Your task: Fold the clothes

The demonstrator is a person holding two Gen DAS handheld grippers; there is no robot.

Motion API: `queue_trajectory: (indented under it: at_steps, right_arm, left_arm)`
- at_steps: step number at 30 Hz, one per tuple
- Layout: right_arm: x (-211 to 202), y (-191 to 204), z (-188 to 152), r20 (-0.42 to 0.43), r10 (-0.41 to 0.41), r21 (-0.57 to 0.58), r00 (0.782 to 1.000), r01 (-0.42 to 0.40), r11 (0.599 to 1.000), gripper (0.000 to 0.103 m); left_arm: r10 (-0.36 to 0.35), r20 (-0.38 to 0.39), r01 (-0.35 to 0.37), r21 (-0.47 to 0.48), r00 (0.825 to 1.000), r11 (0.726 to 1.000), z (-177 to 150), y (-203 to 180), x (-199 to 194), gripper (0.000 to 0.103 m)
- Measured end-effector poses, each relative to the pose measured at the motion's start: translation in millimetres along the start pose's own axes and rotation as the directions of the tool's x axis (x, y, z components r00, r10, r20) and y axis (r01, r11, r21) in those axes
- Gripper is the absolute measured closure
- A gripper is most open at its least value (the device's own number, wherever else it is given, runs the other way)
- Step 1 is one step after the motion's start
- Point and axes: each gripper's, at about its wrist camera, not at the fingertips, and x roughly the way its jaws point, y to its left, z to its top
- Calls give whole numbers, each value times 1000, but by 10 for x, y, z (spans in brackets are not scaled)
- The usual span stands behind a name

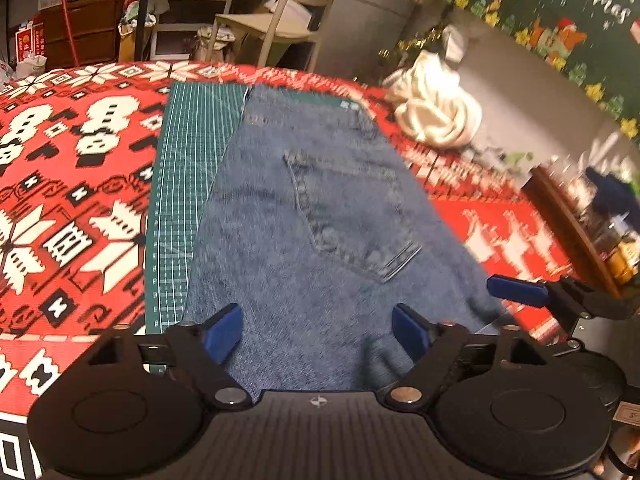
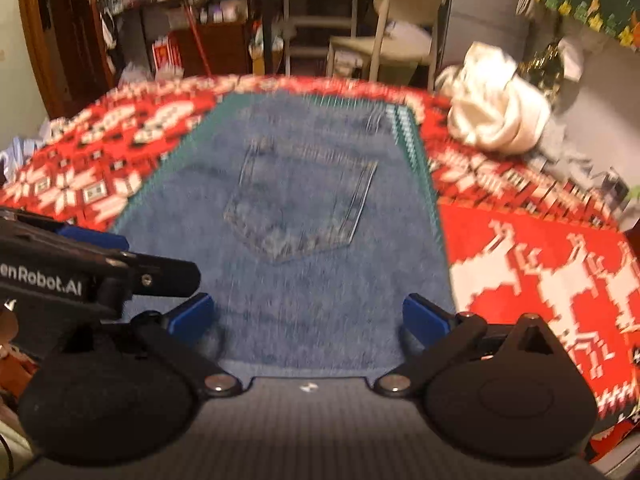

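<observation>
left wrist view: left gripper (image 1: 318, 334) and right gripper (image 2: 306, 320) gape empty over folded blue denim jeans (image 1: 316, 208); a shallow pinch risks catching one layer only.

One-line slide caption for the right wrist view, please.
Open right gripper hovers over folded blue jeans on a green cutting mat, white crumpled garment waiting beyond.

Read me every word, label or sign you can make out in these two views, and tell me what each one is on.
"Merry Christmas": green banner on the wall, top partly cut off.
"enRobot.AI": side of the left gripper, start cut off.
Red boxes on the far floor: print too small to read.
Jeans: no readable label.
</observation>
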Motion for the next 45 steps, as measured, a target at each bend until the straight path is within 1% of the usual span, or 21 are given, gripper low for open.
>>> queue_trajectory:
  at_steps: [1,3,4,5,6,7,8,9,10,11,15,18,20,23,26,28,33,35,38,43,45]
  right_arm:
    - [-39,-11,18,14,-1,1,1000,1,1000,7]
    - [-90,-33,53,31,-1,7,1000,1,1000,19]
    - [-91,-47,75,34,-1,9,999,0,1000,22]
    - [-82,-58,87,32,-4,13,999,4,1000,35]
    - [-64,-61,97,27,-10,15,1000,10,1000,50]
    - [-40,-66,106,18,-15,19,1000,14,1000,59]
    - [-6,-73,115,4,-16,26,1000,16,1000,76]
    - [29,-79,122,-8,-15,35,1000,16,999,83]
    - [62,-83,127,-16,-8,44,1000,8,999,84]
    - [92,-84,129,-23,3,49,1000,-2,999,86]
    - [240,-76,102,-51,19,53,999,-16,998,86]
    - [272,-102,47,-43,22,49,999,-20,999,88]
    - [251,-164,13,-37,9,50,999,-7,999,89]
    - [212,-295,-54,-23,-1,62,1000,3,998,89]
    - [174,-369,-73,-28,-22,53,999,24,998,93]
    - [144,-364,-65,-23,-36,41,999,37,998,92]
    - [177,-208,103,3,23,31,1000,-23,999,91]
    - [258,-108,156,-1,41,12,999,-41,999,91]
    - [379,-64,158,-28,36,6,999,-36,999,92]
    - [308,-363,46,-12,-8,66,1000,9,998,92]
    - [268,-520,28,-17,-4,107,1000,6,994,103]
  left_arm:
    - [-4,8,4,3,1000,1000,17,-8,-27,32]
    - [-4,23,4,18,1000,1000,45,-30,-60,37]
    - [-1,29,0,30,1000,1000,56,-45,-66,42]
    - [0,27,-1,38,1000,999,70,-58,-50,49]
    - [1,24,-2,46,1000,999,83,-71,-33,54]
    - [0,17,0,47,1000,999,90,-77,-11,64]
    - [-7,8,6,44,1000,999,96,-79,16,71]
    - [-15,0,15,39,1000,999,101,-81,46,74]
    - [-24,-9,24,39,1000,999,99,-85,84,83]
    - [-33,-17,34,39,999,999,95,-88,122,87]
    - [-36,-58,39,47,998,998,44,-108,305,93]
    - [-20,-48,22,55,999,998,-11,-55,345,94]
    - [-9,-43,11,49,999,999,-21,17,331,100]
    - [-1,-38,2,28,999,1000,-29,141,266,100]
    - [34,-33,-34,26,999,999,-14,185,196,101]
    - [43,-23,-42,27,999,999,11,193,150,100]
    - [11,-2,-11,16,1000,1000,187,45,232,100]
    - [21,-8,-21,14,1000,1000,238,-22,335,100]
    - [68,-30,-67,11,997,998,245,-14,471,99]
    - [77,-14,-77,-22,997,997,150,241,341,100]
    - [89,-20,-90,-38,996,995,137,319,272,100]
